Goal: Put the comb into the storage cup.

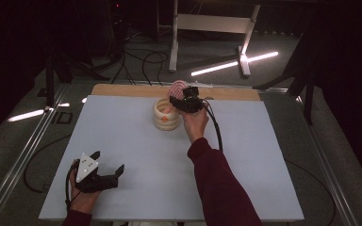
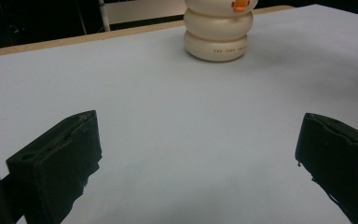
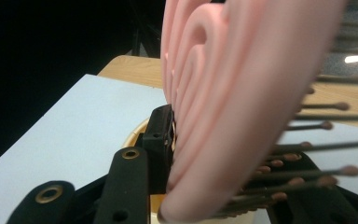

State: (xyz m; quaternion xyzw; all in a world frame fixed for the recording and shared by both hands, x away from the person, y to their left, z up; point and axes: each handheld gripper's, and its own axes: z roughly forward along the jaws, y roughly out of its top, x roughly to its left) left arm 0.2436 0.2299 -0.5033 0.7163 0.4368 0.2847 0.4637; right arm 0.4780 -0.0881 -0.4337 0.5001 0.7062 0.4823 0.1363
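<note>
A cream holder [image 1: 166, 115] made of three stacked rings, with an orange beak on its front, stands at the back middle of the pale sheet [image 1: 136, 155]. Just above its far rim, my right gripper [image 1: 181, 101] is shut on a pink ridged hairbrush [image 1: 176, 88]. In the right gripper view the hairbrush [image 3: 233, 93] sits between the jaws of my right gripper [image 3: 223, 154], its ball-tipped bristles pointing right, with the holder's rim [image 3: 137, 133] below. My left gripper [image 1: 108, 161] rests open at the front left. In the left gripper view it [image 2: 198, 140] faces the holder [image 2: 218, 35] with nothing between its jaws.
A bare wooden strip [image 1: 122, 89] runs along the table's back edge. A black cable [image 1: 215, 127] trails from the right gripper beside the red sleeve. Off the table, a white frame [image 1: 212, 23] stands on the floor behind.
</note>
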